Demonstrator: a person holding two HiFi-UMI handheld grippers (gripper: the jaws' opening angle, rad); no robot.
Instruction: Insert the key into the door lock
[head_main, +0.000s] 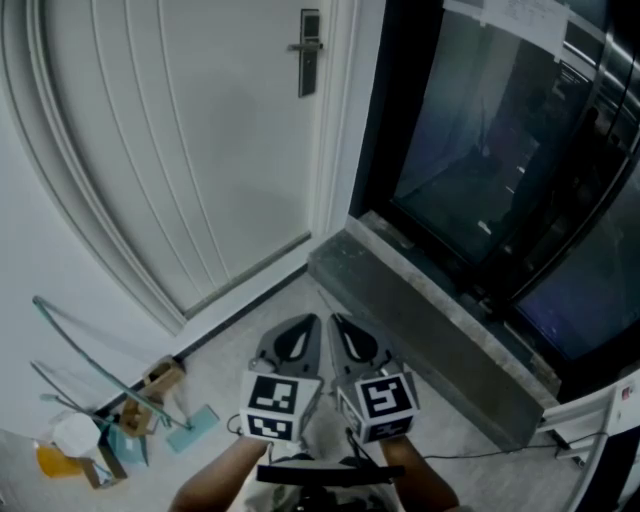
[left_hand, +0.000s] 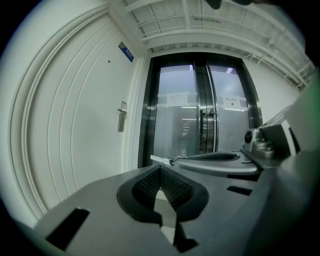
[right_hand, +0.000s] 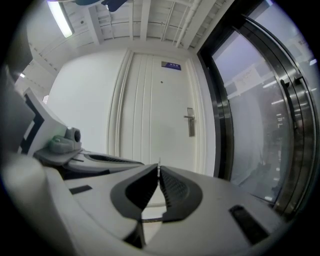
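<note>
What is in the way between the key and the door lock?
Nothing that shows. The right gripper pinches a thin metal sliver, likely the key, and only open air lies between it and the lock plate on the white door. The left gripper sits beside, not ahead.

Left gripper (head_main: 298, 338): was held low before the body, tip forward, jaws together with nothing between them. Right gripper (head_main: 348, 338): sat just beside the left and parallel to it, jaws pressed on a thin key (right_hand: 159, 163) edge-on at the tip. Left forearm (head_main: 215, 484) and right forearm (head_main: 430, 488): lay close together behind the grippers.
</note>
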